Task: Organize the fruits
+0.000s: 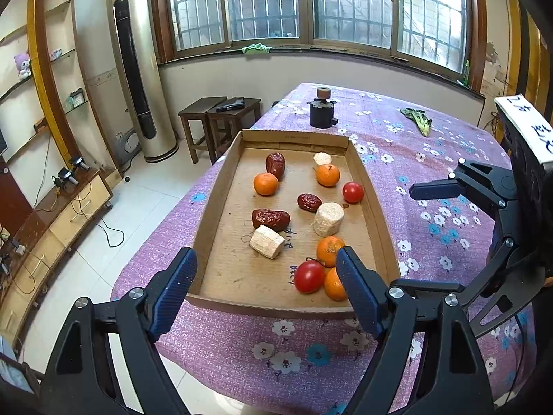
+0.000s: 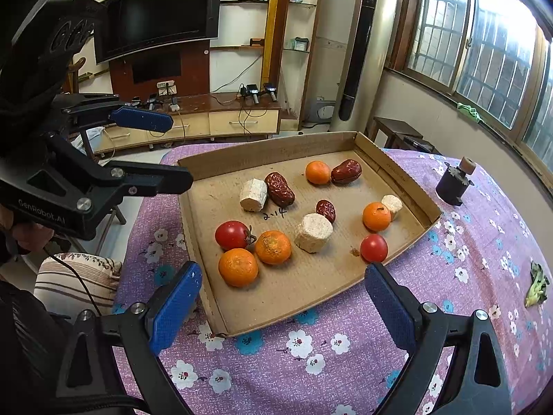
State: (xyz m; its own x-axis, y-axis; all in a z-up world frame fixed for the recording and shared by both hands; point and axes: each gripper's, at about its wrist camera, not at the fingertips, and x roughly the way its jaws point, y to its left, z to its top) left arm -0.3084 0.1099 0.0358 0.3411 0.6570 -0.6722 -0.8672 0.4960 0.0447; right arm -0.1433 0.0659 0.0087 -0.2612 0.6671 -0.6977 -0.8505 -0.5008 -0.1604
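One orange (image 1: pixel 332 285) sits half hidden behind the left gripper (image 1: pixel 266 288) finger.

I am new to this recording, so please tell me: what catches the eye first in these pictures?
A cardboard tray on a purple flowered cloth holds bright oranges, two red tomatoes, dark dates and pale chunks. The left claw and right claw hang open at its near edge.

Barred windows (image 1: pixel 311 3) light cream walls and a white tiled floor (image 1: pixel 114 221). A tower air conditioner (image 1: pixel 138 69) stands beside two dark wooden stools (image 1: pixel 217 121), opposite a wall-mounted television (image 2: pixel 159 14)
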